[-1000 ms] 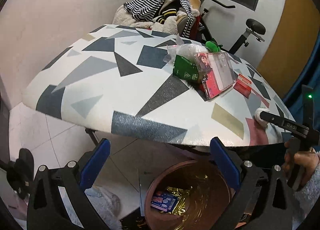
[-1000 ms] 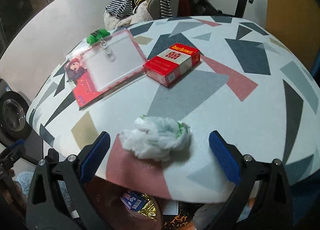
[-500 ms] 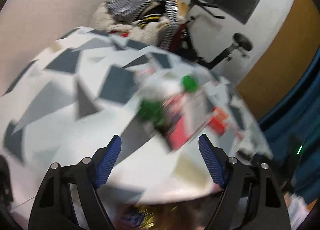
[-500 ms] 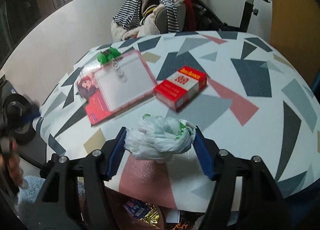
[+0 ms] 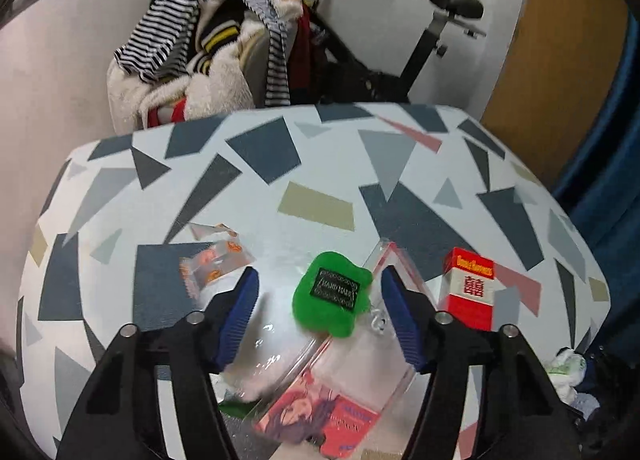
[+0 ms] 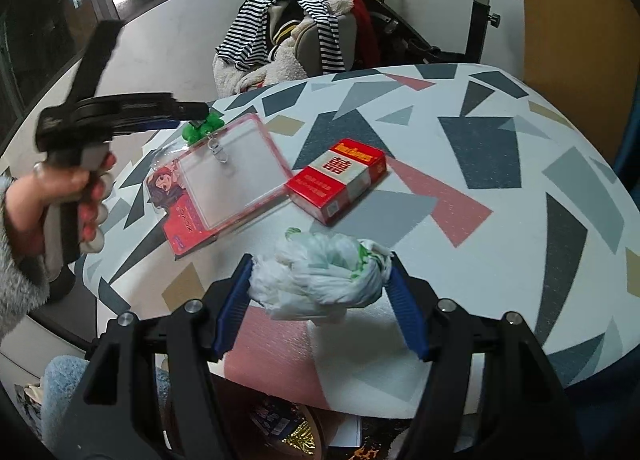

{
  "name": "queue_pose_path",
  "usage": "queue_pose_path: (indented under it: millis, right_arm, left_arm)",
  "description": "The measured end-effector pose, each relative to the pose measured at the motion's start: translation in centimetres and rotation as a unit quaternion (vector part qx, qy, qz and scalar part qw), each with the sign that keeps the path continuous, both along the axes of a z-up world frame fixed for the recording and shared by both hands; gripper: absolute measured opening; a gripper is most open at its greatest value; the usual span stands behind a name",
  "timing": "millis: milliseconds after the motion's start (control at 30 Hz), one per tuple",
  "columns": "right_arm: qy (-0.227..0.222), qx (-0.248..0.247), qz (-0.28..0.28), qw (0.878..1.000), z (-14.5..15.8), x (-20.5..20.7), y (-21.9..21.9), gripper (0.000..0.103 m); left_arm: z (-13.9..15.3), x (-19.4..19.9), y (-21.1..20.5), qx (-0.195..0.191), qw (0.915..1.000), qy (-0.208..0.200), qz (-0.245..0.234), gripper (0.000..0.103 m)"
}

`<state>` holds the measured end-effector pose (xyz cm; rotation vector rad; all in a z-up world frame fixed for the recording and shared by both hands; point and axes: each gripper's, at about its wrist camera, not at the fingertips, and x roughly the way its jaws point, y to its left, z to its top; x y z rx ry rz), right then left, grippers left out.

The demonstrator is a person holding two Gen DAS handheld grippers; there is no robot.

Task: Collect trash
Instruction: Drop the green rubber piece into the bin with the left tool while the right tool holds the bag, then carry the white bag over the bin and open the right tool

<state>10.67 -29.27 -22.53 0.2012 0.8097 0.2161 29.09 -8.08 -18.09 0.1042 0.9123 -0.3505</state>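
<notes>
1. Right gripper (image 6: 320,300): blue pads clamped on both sides of a crumpled white plastic bag wad (image 6: 320,280) with green print. The wad is squeezed between the pads at the near edge of the table (image 6: 520,200).
2. Its jaws have recently narrowed onto the wad; pads press on it.
3. Left gripper (image 5: 316,320): jaws about half open and just been closing. Pads touch nothing solid that I can confirm.
4. Between the left pads: a green clip (image 5: 330,300) with a black label, attached to a clear card holder (image 5: 360,372), plus crinkled clear plastic wrap (image 5: 260,340) next to the left-side pad. Whether the pads contact the wrap, I can't tell.
5. Clear wrapper with orange print (image 5: 212,264) lies on the table just beyond the left-side pad.
6. Red cigarette pack (image 6: 338,178) lies flat beside the card holder, both apart from the bag wad.
7. Right wrist view: a hand (image 6: 68,196) with a fuzzy grey sleeve grips the left gripper's handle, its tip over the green clip.
8. Below the table edge: a brown bin (image 6: 308,432) with foil and printed wrappers inside, partly hidden.
9. Background: chair piled with striped clothes (image 5: 208,40), exercise bike (image 5: 420,40).
</notes>
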Motion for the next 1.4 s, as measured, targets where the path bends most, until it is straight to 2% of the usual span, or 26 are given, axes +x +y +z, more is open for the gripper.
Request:
queue_pose_path:
  millis: [67, 133, 300, 400, 567, 700, 833, 967, 1033, 1233, 1400]
  right_arm:
    - [0.000, 0.000, -0.001, 1.000, 0.0, -0.1, -0.2, 0.065]
    - [0.000, 0.001, -0.002, 1.000, 0.0, -0.3, -0.4, 0.065]
    - [-0.006, 0.006, -0.002, 1.000, 0.5, -0.8, -0.5, 0.065]
    - [-0.010, 0.009, 0.000, 1.000, 0.9, -1.3, -0.2, 0.065]
    - [-0.014, 0.012, 0.006, 1.000, 1.7, -2.4, 0.5, 0.065]
    - [-0.013, 0.010, 0.011, 1.000, 2.4, -3.7, 1.0, 0.065]
    - [-0.013, 0.002, 0.016, 1.000, 2.6, -5.0, 1.3, 0.065]
    - [-0.009, -0.001, 0.022, 1.000, 2.1, -5.9, 1.6, 0.065]
    - [-0.004, -0.002, 0.024, 1.000, 1.7, -6.4, 1.8, 0.065]
    - [0.015, -0.015, 0.031, 0.999, -0.1, -7.4, 2.3, 0.065]
    - [0.027, -0.013, 0.027, 0.999, -1.2, -8.0, 2.3, 0.065]
  left_arm:
    - [-0.6, 0.1, -0.3, 0.013, 0.9998, 0.007, -0.009, 0.034]
    - [-0.5, -0.4, -0.4, 0.016, 0.9997, -0.005, -0.018, 0.030]
    - [1.4, -2.4, 0.2, -0.011, 0.9990, -0.018, -0.040, 0.029]
    - [3.3, -4.7, 0.4, -0.021, 0.9971, -0.041, -0.061, 0.029]
    - [5.7, -10.2, 1.2, -0.053, 0.9922, -0.064, -0.093, 0.029]
    - [5.0, -15.5, 1.9, -0.066, 0.9899, -0.067, -0.106, 0.029]
    - [2.0, -21.7, 2.4, -0.062, 0.9885, -0.063, -0.122, 0.029]
    - [-2.7, -26.2, 2.6, -0.061, 0.9888, -0.020, -0.135, 0.030]
    - [-5.6, -27.6, 2.5, -0.047, 0.9901, 0.010, -0.132, 0.030]
    - [-12.8, -28.6, 2.4, -0.035, 0.9871, 0.092, -0.126, 0.030]
    - [-15.5, -28.1, 1.4, -0.043, 0.9824, 0.123, -0.134, 0.031]
